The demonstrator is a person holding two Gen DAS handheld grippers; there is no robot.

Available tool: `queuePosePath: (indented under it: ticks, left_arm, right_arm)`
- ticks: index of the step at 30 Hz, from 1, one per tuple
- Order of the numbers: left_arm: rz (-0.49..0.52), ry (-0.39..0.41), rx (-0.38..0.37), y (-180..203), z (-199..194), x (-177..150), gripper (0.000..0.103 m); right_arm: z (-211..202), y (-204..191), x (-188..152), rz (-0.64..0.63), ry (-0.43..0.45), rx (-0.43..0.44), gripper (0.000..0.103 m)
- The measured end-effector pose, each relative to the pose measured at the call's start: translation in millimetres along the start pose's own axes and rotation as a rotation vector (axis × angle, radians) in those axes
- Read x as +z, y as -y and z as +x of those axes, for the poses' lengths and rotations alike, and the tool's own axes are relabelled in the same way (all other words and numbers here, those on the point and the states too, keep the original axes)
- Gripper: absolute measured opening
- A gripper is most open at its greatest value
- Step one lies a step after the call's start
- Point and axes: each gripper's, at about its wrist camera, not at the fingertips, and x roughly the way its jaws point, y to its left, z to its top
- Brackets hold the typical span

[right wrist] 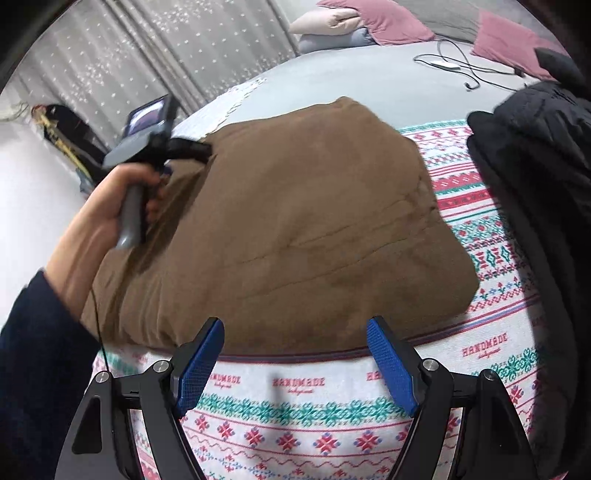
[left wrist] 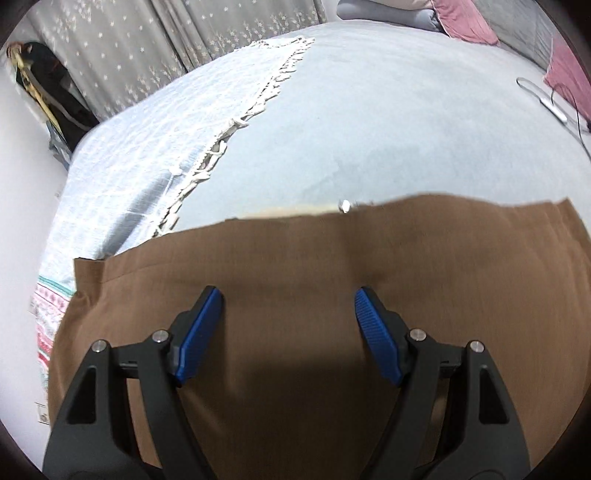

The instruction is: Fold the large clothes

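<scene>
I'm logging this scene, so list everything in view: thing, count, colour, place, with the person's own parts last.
Brown garment: one, brown, folded on the patterned blanket.
Patterned blanket: one, white with red and green motifs, under the garment.
Fringed throw: one, pale blue-white, far left of the bed.
Bed sheet: one, light blue-grey, beyond the garment.
Black garment: one, black, right edge.
Pillows: several, pink and pale, at the head of the bed.
Cable with white device: one, near the pillows.
Curtain: grey, starred, behind.
Left gripper: blue pads, open over the brown garment.
Right gripper: blue pads, open at the garment's near edge.
Left hand: one, dark sleeve.
</scene>
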Motion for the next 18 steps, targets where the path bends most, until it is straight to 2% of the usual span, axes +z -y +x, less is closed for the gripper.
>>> queuePosePath:
  ticks: [3, 6, 8, 10, 13, 16, 18]
  left_arm:
    - [-0.014, -0.006, -0.005, -5, 4, 3, 0.08]
    - [-0.032, -0.017, 0.006, -7, 3, 2, 0.078]
    - [-0.048, -0.023, -0.039, -10, -12, 1, 0.074]
    - [-0.043, 0.026, -0.103, -13, -43, -9, 0.074]
    - [0.044, 0.078, -0.125, -14, -90, -50, 0.074]
    - [0.12, 0.069, -0.147, -16, -119, -107, 0.074]
    - [0.134, 0.054, -0.166, -19, -129, -145, 0.074]
  right_arm:
    - [-5, -5, -3, -0.008, 0.011, 0.01, 0.08]
    - [-5, -8, -4, -0.011, 0.011, 0.011, 0.08]
    - [-3, -8, -4, -0.013, 0.006, 0.006, 0.08]
    - [-2, -6, -3, -0.008, 0.001, 0.01, 0.08]
    - [-2, -2, -2, 0.013, 0.005, 0.013, 0.08]
    - [-3, 4, 2, 0.035, 0.011, 0.02, 0.08]
    - [-5, 7, 3, 0.048, 0.022, 0.02, 0.08]
